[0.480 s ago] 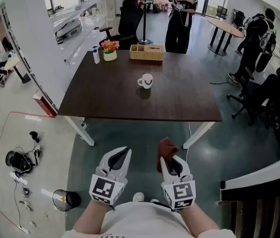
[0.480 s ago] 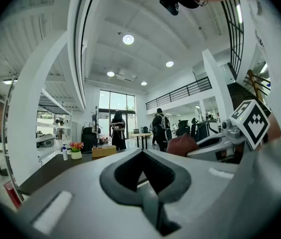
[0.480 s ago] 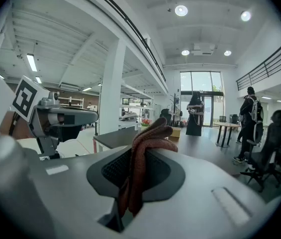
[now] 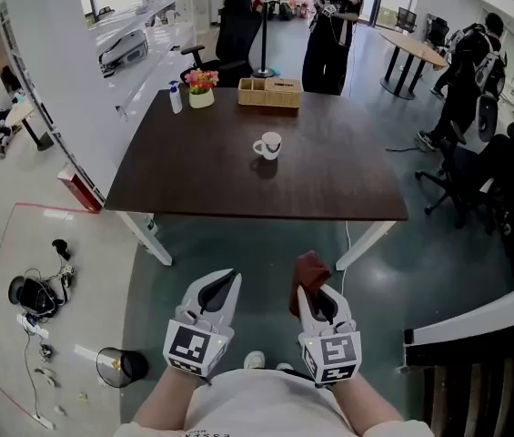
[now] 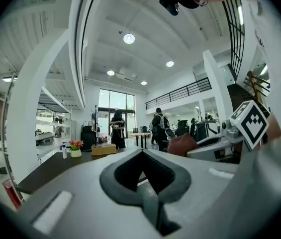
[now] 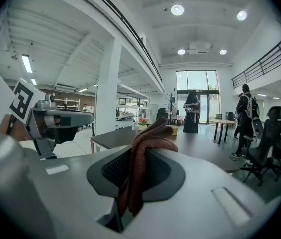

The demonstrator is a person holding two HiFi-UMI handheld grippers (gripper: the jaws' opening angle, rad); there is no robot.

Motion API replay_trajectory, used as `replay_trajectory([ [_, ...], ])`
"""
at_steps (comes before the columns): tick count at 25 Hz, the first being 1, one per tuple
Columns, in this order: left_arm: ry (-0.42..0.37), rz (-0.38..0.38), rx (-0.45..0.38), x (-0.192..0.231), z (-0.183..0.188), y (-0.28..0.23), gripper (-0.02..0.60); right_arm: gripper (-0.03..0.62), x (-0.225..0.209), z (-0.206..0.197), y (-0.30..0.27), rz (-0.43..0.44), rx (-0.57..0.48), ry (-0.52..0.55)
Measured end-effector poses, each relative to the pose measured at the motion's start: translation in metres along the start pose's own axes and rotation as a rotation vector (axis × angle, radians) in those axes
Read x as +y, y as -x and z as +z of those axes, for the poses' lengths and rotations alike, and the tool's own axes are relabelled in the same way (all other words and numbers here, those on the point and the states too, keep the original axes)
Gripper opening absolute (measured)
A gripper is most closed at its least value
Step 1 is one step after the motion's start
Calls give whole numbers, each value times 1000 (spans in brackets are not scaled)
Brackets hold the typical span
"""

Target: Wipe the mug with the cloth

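Observation:
A white mug (image 4: 268, 146) stands near the middle of the dark table (image 4: 193, 185), far ahead of both grippers. My right gripper (image 4: 307, 289) is shut on a reddish-brown cloth (image 4: 309, 269), which bunches up out of the jaws (image 6: 143, 156). My left gripper (image 4: 231, 277) is shut with nothing in it, and its jaws meet along a seam (image 5: 147, 185). Both grippers hang side by side over the floor, short of the table's near edge. In the left gripper view the cloth (image 5: 181, 144) shows at the right.
A wicker box (image 4: 269, 94), a flower pot (image 4: 202, 87) and a spray bottle (image 4: 176, 100) line the table's far edge. People and office chairs stand beyond and to the right. A small bin (image 4: 120, 365) and cables lie on the floor at left. A stair rail (image 4: 475, 321) is at right.

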State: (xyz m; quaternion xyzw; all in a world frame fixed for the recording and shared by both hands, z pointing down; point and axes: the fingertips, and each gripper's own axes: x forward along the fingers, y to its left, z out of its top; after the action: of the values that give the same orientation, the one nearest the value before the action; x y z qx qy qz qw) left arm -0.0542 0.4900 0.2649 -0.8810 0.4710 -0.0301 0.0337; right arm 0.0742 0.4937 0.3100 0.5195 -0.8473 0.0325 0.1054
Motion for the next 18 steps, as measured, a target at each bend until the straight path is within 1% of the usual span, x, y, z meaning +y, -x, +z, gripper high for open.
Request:
replay_trajectory([
  [4,16,-3,6,9,-8,0,0,80,1,-5,-7,-17,16,-3],
  [8,41,1,9,26,-12,0,0,80,8,-3,-19,-26,23,12],
  [14,132,-11,18,43,-29,-16,0,81,4,-1,-44,-35,34,-12],
  [18,125,-3,41,53,-38,-33,0,81,-5,-1,-65,-26,44,-3],
])
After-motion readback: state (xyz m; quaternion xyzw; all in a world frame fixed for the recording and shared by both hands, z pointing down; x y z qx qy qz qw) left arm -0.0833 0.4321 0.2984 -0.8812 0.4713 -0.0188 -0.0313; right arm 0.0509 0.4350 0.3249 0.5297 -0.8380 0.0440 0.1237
